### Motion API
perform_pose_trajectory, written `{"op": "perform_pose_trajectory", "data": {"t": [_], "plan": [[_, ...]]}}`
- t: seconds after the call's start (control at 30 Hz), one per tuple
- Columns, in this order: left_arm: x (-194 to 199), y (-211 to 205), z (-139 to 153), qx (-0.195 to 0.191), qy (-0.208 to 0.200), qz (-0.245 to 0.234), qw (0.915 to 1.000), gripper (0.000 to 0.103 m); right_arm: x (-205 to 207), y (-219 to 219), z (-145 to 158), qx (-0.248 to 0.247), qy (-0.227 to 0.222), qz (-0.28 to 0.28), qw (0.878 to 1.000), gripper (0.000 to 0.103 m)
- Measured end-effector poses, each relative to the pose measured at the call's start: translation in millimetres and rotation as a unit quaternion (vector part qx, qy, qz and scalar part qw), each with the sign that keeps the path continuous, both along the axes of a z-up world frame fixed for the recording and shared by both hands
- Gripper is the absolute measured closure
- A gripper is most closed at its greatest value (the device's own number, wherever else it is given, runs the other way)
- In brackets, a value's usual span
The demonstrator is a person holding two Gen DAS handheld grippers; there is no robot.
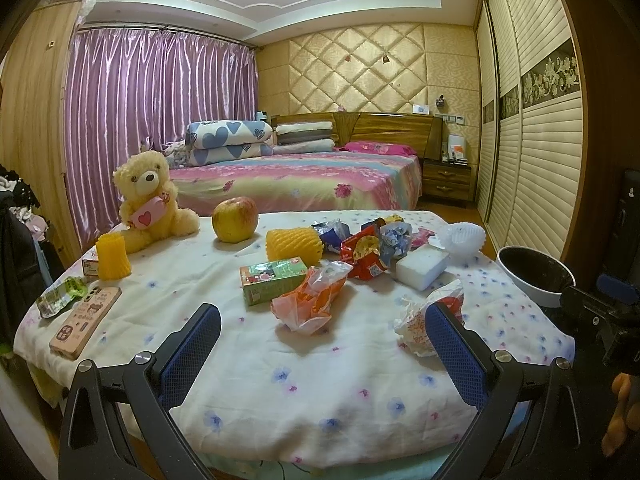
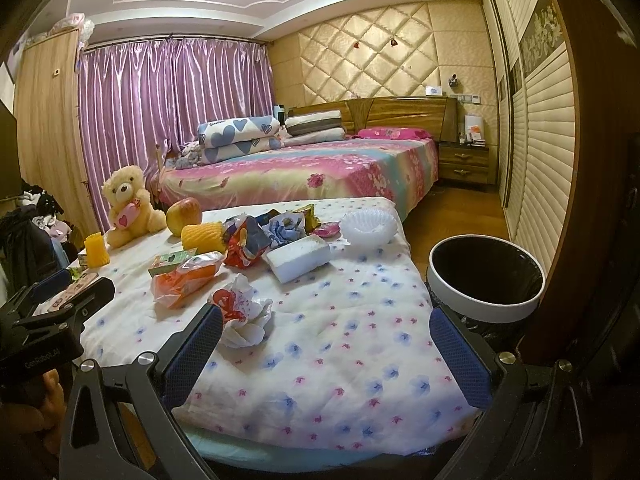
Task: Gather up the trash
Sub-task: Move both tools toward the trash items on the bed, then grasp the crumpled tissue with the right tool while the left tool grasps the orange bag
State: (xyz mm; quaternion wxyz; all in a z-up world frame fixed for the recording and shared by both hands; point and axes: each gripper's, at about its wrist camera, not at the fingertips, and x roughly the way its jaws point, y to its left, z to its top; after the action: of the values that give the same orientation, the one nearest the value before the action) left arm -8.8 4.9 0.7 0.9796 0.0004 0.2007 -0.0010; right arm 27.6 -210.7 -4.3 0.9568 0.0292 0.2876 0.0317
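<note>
Your right gripper (image 2: 326,344) is spread wide and empty, hovering low over the near edge of the flowered tablecloth (image 2: 360,320). The crumpled white-and-red wrapper (image 2: 244,312) lies just ahead of its left finger (image 2: 192,352), touching or nearly so; fisheye bending makes that hard to call. It has no clear long axis, just a loose, puffy wad, so any closing direction should catch it. To centre it you would shift the jaws left. The bin (image 2: 486,276), black-lined with a white rim, stands just ahead of the right finger, off the table's edge.

Your left gripper (image 1: 324,344) is equally spread and holding nothing. From it, the same wrapper (image 1: 424,316) sits by the right finger, and the orange plastic bag (image 1: 310,300) lies ahead, between the fingers but further out. The right hand looks better placed for the wrapper, being closer to the bin. Beyond lie more wrappers (image 1: 368,248) in a pile.
</note>
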Motion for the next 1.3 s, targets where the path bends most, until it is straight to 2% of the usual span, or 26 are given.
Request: {"op": "perform_pose_trajectory", "data": {"t": [0.53,0.87,1.07,1.13,1.3], "plan": [[6,6,-4,-0.004,0.014,0.005,0.9999,0.001,3,3,-3,0.011,0.014,0.011,1.0,0.0],[46,32,-14,-0.014,0.073,0.026,0.9969,0.001,19,15,-11,0.035,0.048,0.056,0.997,0.001],[78,42,-20,-0.014,0.108,0.019,0.9938,0.001,36,27,-20,0.058,0.076,0.097,0.991,0.001],[90,45,-23,-0.015,0.116,0.013,0.993,0.002,43,34,-25,0.063,0.089,0.11,0.988,0.003],[117,53,-27,-0.017,0.132,-0.002,0.9911,0.003,61,46,-41,0.072,0.124,0.133,0.981,0.016]]}}
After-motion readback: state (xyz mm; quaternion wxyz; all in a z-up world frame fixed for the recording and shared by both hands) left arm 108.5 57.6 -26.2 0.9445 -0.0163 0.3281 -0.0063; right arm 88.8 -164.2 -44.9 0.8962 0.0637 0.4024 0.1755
